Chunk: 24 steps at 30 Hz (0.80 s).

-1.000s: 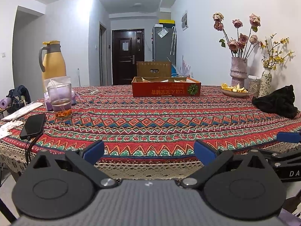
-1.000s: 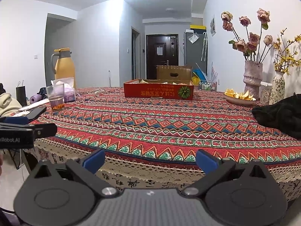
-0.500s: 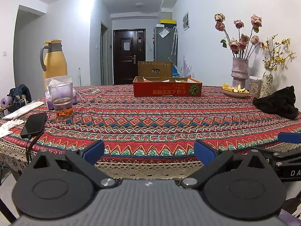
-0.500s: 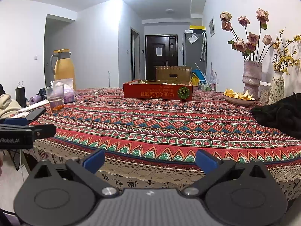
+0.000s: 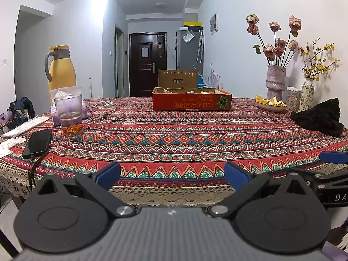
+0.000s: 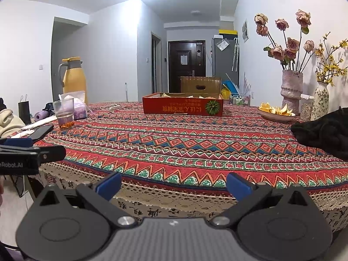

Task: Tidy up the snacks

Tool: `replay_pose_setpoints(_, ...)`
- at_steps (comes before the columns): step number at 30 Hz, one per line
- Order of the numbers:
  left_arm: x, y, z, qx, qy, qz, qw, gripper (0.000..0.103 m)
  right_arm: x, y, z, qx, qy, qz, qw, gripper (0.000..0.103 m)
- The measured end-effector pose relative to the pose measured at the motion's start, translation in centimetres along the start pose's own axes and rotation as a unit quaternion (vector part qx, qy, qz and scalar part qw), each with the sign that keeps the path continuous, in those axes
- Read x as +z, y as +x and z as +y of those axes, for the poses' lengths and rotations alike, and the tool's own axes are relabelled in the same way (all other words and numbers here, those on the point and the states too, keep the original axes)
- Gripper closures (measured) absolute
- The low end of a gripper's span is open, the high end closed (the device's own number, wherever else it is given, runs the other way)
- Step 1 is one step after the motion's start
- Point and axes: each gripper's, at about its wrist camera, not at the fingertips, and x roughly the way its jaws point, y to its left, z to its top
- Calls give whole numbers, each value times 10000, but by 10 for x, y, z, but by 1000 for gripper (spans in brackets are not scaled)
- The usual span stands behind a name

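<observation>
between the spread, empty tools (image 5: 171,174) and red box (image 5: 191,102), bare tablecloth (image 5: 174,139).

Red box (image 5: 191,104) (zigzag-patterned tablecloth (image 5: 174,139))

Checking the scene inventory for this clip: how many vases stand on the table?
2, both at the table's far right by the wall: a pinkish vase holding dried roses, and a smaller floral vase with yellow blossoms to its right. None seem hidden.

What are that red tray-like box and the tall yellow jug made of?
The red box looks like printed cardboard: matte, with thin walls and a brown raised flap behind. The yellow jug has a smooth satin body, plastic or coated metal, I can't tell which, with a grey handle.
</observation>
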Motion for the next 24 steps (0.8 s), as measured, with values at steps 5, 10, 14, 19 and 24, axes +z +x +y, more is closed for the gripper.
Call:
replay_pose_setpoints(5, 0, 0, 0, 7, 9, -17, 10000, 0, 1, 0, -1, 22, 27, 3, 10000, 0)
replay_pose_setpoints(10, 0, -1, 0, 7, 10, -17, 10000, 0, 1, 0, -1, 24, 27, 6, 10000, 0)
replay_pose_setpoints(14, 0, -1, 0, 6, 8, -14, 10000, 0, 0, 1, -1, 49, 34, 21, 10000, 0)
replay_pose_setpoints(19, -1, 0, 0, 10, 3, -14, 10000, 0, 0, 1, 0, 53, 27, 9, 10000, 0)
replay_pose_setpoints(24, 0, -1, 1, 17, -7, -16, 10000, 0, 0, 1, 0, 53, 27, 11, 10000, 0)
